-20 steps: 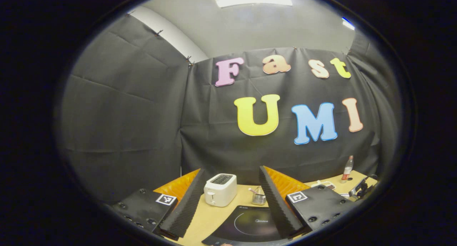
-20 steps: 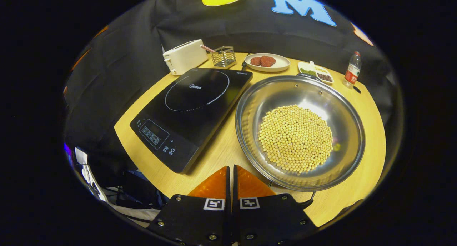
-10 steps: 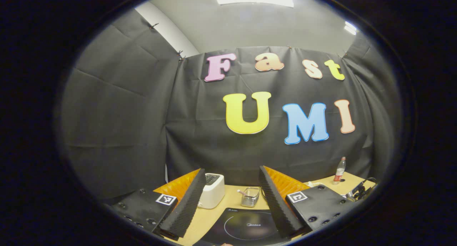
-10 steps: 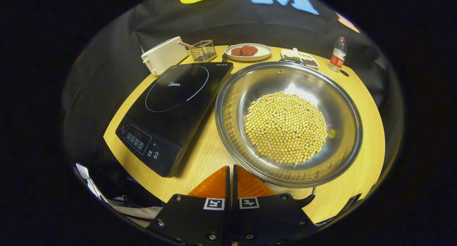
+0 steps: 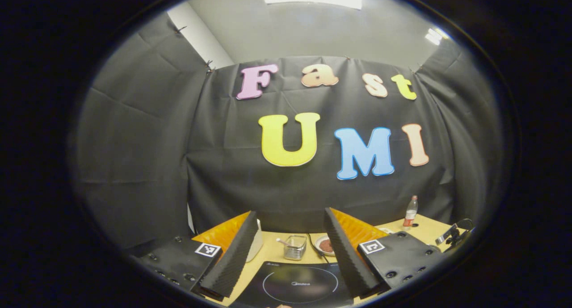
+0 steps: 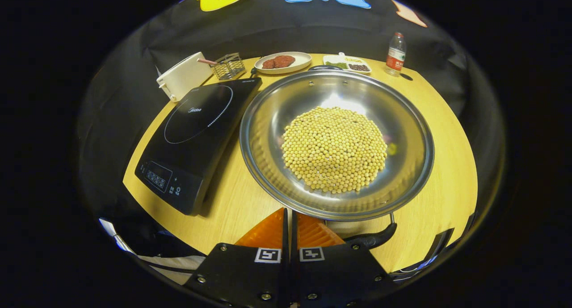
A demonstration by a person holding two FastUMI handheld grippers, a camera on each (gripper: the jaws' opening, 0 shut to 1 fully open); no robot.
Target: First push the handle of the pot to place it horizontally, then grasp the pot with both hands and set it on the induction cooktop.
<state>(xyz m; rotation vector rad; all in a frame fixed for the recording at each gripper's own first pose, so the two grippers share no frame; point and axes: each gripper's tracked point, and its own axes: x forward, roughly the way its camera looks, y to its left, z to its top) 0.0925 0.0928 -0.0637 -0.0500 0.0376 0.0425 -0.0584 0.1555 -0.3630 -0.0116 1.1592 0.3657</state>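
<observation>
A wide steel pot (image 6: 268,133) full of yellow beans (image 6: 334,148) sits on the wooden table (image 6: 447,165), just right of the black induction cooktop (image 6: 196,133). One black handle (image 6: 373,239) points toward me at the near rim; another handle (image 6: 325,68) shows at the far rim. My right gripper (image 6: 289,216) is shut with nothing in it, its tips at the pot's near rim, left of the near handle. In the left gripper view my left gripper (image 5: 290,227) is open, held above the cooktop (image 5: 299,284), aimed at the back wall.
At the back of the table stand a white toaster (image 6: 182,75), a wire basket (image 6: 229,65), a plate of red food (image 6: 281,62), a small divided dish (image 6: 346,64) and a plastic bottle (image 6: 395,54). The basket (image 5: 294,246) and bottle (image 5: 410,212) appear between and beside my left fingers.
The right gripper has moved rightward along the table's front edge, bringing the pot's near handle into view. The left gripper has swung right, so the toaster slid behind its left finger.
</observation>
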